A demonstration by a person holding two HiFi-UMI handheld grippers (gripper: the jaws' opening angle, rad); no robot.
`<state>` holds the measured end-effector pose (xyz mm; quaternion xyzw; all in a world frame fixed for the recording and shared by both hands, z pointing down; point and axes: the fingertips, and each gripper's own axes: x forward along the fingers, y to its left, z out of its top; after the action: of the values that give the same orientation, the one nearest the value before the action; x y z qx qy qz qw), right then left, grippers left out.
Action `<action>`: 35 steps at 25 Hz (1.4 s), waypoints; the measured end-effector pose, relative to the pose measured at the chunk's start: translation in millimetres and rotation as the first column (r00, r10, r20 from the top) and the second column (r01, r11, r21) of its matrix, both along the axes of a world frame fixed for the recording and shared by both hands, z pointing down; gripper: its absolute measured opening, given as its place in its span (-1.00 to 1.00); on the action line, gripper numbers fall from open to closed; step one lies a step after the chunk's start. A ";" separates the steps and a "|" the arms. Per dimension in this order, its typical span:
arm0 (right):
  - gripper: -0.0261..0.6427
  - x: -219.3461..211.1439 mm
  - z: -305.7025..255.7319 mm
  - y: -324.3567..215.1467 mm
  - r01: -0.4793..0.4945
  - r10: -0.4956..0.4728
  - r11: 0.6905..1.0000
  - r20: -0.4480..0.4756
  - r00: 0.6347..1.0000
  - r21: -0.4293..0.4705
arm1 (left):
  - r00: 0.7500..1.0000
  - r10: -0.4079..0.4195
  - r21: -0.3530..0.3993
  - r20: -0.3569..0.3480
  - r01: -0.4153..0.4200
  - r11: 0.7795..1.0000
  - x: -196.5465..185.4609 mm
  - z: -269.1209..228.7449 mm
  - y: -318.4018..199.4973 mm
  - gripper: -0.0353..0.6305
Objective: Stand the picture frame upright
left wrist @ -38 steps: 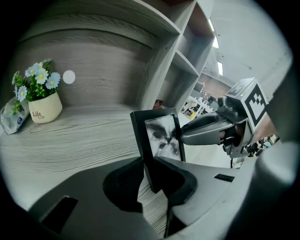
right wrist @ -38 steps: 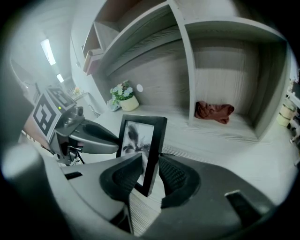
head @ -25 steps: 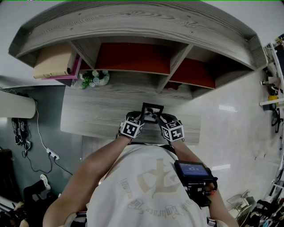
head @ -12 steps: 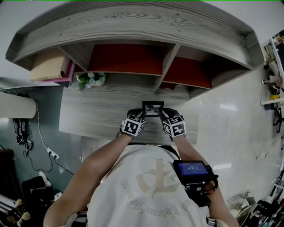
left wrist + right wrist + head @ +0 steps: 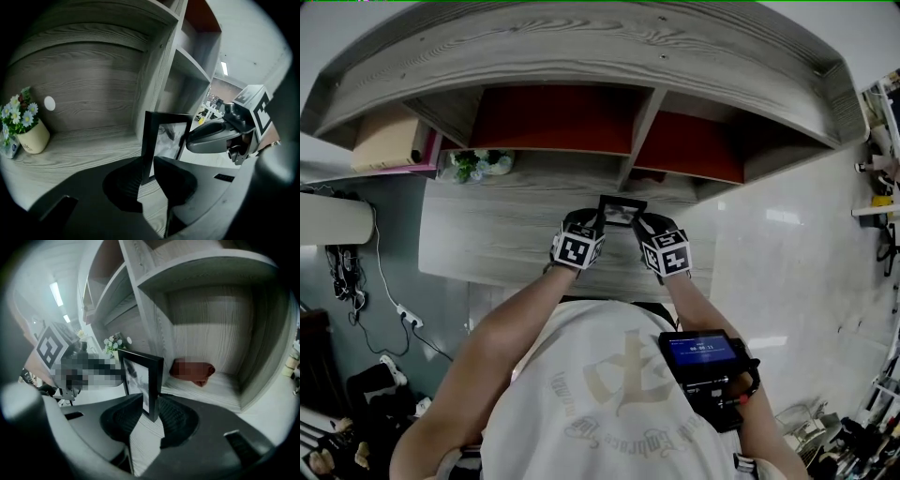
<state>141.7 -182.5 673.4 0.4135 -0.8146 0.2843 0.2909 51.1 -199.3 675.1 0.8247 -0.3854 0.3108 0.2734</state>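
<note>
A black picture frame [image 5: 622, 210] stands upright on the grey wood desk [image 5: 487, 239], in front of the shelf unit's divider. My left gripper [image 5: 598, 223] is shut on its left edge. The left gripper view shows the frame [image 5: 164, 136] rising between that gripper's [image 5: 147, 166] jaws. My right gripper [image 5: 643, 225] grips the opposite edge. In the right gripper view the frame [image 5: 143, 376] sits pinched between the dark pads of the right gripper [image 5: 151, 411]. The right gripper's body [image 5: 220, 133] shows beyond the frame in the left gripper view.
A small pot of flowers [image 5: 478, 165] [image 5: 28, 129] stands at the back left of the desk. A reddish-brown lump [image 5: 192, 371] lies in the cubby behind the frame. The shelf unit [image 5: 581, 56] overhangs the desk, with a box [image 5: 389, 141] at its left.
Both grippers have carried the frame a little toward the shelf. The frame now shows less of its face from above, so it stands steeper than a second ago.
</note>
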 end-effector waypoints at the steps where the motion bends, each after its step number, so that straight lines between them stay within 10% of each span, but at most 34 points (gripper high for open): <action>1: -0.61 0.8 0.3 -2.7 0.000 0.000 1.000 0.002 1.000 0.000 | 1.000 -0.004 -0.001 0.000 0.004 1.000 1.0 0.0 -2.6 -0.68; 35: -0.61 4.4 7.9 -46.3 0.031 -0.031 0.999 0.005 0.999 0.010 | 0.999 -0.039 -0.032 0.022 0.040 0.999 1.7 14.6 -38.5 -0.69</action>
<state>146.1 -228.8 681.3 0.4013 -0.8232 0.2769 0.2910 52.8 -237.8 689.7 0.8089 -0.3996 0.3204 0.2886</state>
